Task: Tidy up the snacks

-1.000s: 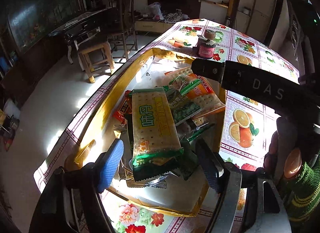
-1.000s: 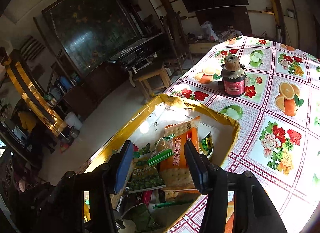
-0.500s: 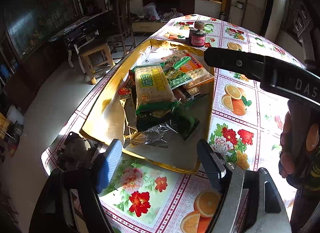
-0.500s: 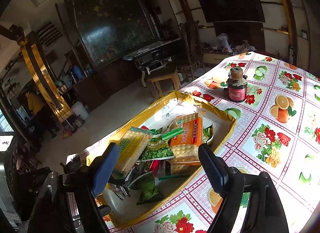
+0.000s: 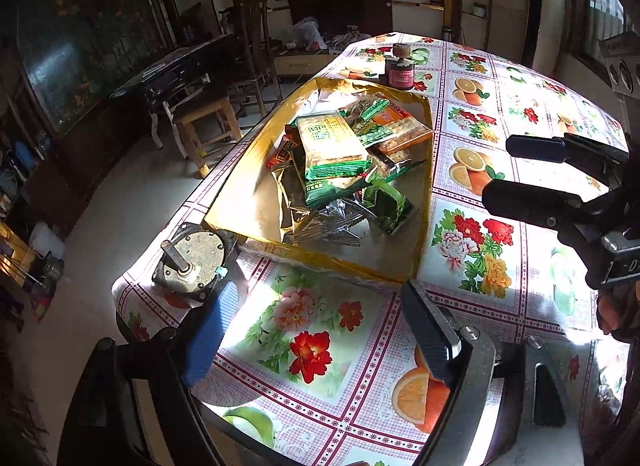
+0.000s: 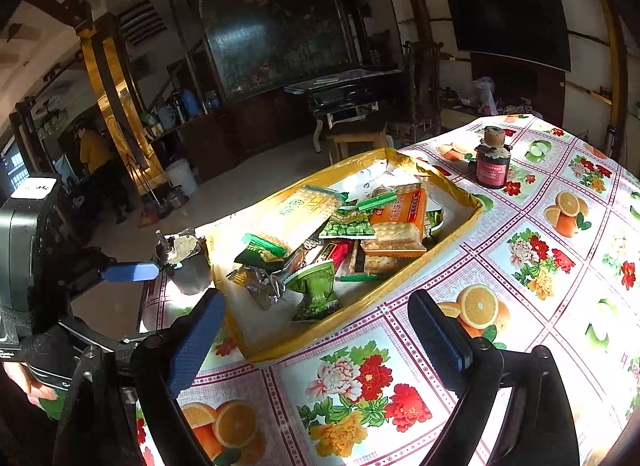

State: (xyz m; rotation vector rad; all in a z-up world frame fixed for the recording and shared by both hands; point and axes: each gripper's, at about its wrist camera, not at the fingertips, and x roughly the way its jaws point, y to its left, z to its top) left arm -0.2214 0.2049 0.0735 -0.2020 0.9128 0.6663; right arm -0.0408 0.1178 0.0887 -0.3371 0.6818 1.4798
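A shallow gold-rimmed tray [image 5: 224, 201] sits on a tabletop [image 5: 472, 262] covered in a fruit-and-flower cloth. Heaped in the tray is a loose pile of snacks [image 5: 340, 169]: a green-ended cracker pack [image 5: 330, 147] on top, an orange cracker pack [image 6: 400, 217] behind it, and small green and foil sachets spilling toward the tray's near edge. Beyond the tray's far end stands a small dark bottle [image 5: 400, 67]; at its near left corner lies a round metal part [image 5: 194, 262].

The left tongs [image 5: 316, 336] hover above the cloth just short of the tray's near edge, spread wide and empty. The right tongs [image 6: 316, 340] hover off the tray's right side, also spread wide and empty.

The snacks appear gathered but untidy. A good next step would be to lift the top cracker pack by its long sides, without crushing it.
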